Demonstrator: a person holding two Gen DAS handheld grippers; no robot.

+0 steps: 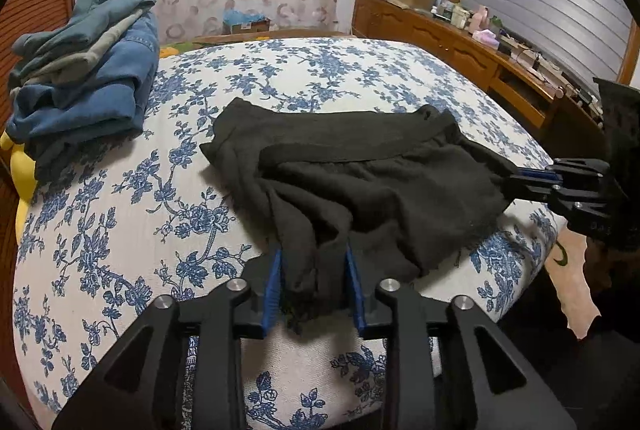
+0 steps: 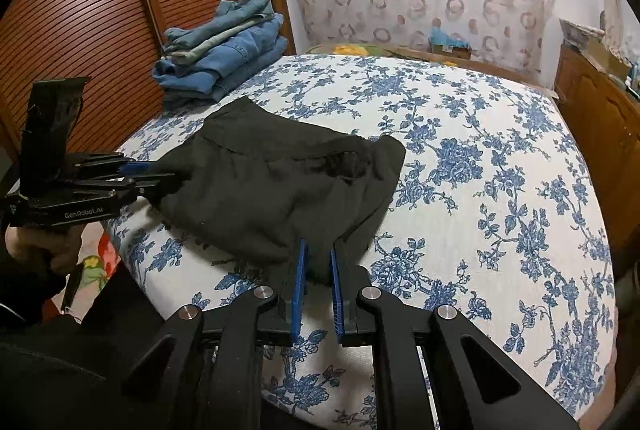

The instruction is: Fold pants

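Note:
Black pants (image 1: 360, 173) lie bunched and partly folded on the floral bed (image 1: 120, 230), also in the right wrist view (image 2: 272, 181). My left gripper (image 1: 314, 270) is shut on a bunched near end of the pants, cloth between its blue pads. It shows from the side in the right wrist view (image 2: 160, 173), gripping the pants' left edge. My right gripper (image 2: 318, 270) is shut on the near edge of the pants. It shows in the left wrist view (image 1: 516, 177), clamped on the pants' right corner.
A stack of folded blue jeans (image 1: 80, 69) sits at the bed's far left, next to a slatted wooden door (image 2: 100, 9). A wooden dresser (image 1: 480, 49) with clutter runs along the right. The bed's front edge is just below both grippers.

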